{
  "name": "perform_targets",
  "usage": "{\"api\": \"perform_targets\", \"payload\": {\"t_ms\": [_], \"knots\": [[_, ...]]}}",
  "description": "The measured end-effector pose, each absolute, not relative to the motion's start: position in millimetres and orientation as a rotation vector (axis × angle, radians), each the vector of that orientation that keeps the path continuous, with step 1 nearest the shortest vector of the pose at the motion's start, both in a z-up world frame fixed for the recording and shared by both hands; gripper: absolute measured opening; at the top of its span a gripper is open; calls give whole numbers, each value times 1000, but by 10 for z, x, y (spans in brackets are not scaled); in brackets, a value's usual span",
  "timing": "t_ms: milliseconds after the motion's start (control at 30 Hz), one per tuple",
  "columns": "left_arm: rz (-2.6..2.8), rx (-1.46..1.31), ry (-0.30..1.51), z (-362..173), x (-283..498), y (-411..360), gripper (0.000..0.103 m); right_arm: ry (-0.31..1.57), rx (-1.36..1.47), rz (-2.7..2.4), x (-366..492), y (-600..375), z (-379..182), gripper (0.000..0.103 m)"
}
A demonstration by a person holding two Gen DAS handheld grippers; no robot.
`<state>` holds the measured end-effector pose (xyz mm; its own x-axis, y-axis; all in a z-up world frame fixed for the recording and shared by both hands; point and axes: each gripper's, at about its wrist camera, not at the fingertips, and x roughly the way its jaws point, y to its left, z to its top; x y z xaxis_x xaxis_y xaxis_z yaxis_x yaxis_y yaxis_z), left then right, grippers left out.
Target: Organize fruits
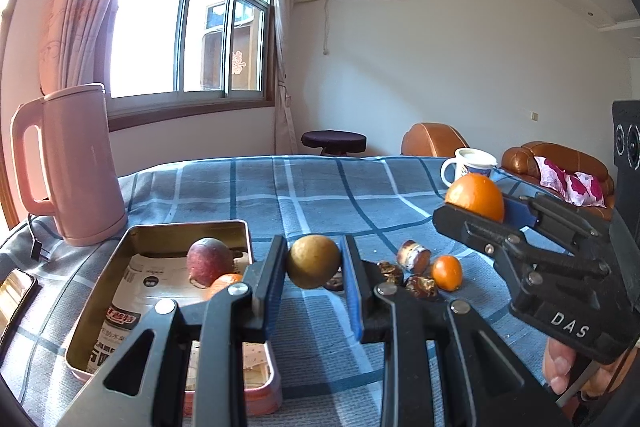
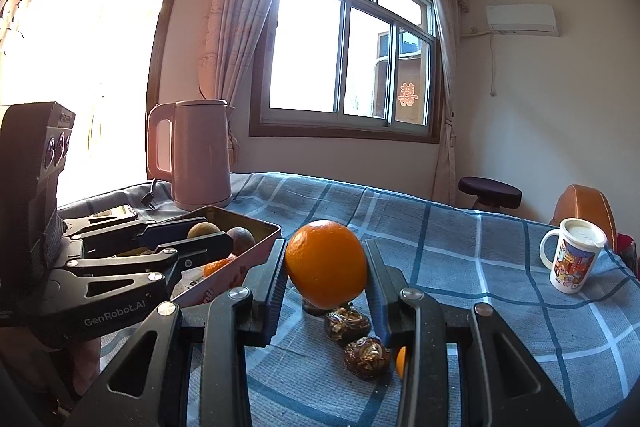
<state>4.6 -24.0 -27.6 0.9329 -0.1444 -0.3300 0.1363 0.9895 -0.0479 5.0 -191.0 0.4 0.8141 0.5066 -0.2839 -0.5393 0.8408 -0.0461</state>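
Jaws of my left gripper [image 1: 313, 263] clamp a brown fruit [image 1: 313, 261] beside the tin [image 1: 132, 239]. My right gripper [image 2: 326, 267] pinches an orange [image 2: 326, 264] above the tablecloth [image 2: 460, 259]

Matt woven cloth [image 1: 320, 187], shiny metal tin [image 1: 132, 239], glossy plastic kettle [image 1: 80, 163].

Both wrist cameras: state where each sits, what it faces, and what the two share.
Left wrist: on the left gripper, facing window and far wall; it grips a brownish round fruit; the right gripper and fingers show at right.
Right wrist: on the right gripper, facing the window; it grips an orange; the left gripper shows at left.
Shared: pink kettle, tin box, mug, checked cloth.
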Motion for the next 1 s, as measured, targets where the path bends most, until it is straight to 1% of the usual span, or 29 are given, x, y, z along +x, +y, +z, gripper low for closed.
{"api": "perform_targets", "payload": {"t_ms": [1000], "knots": [[-57, -74, 376, -292, 170, 238, 28, 280, -250, 654, 180, -1260, 132, 38]]}}
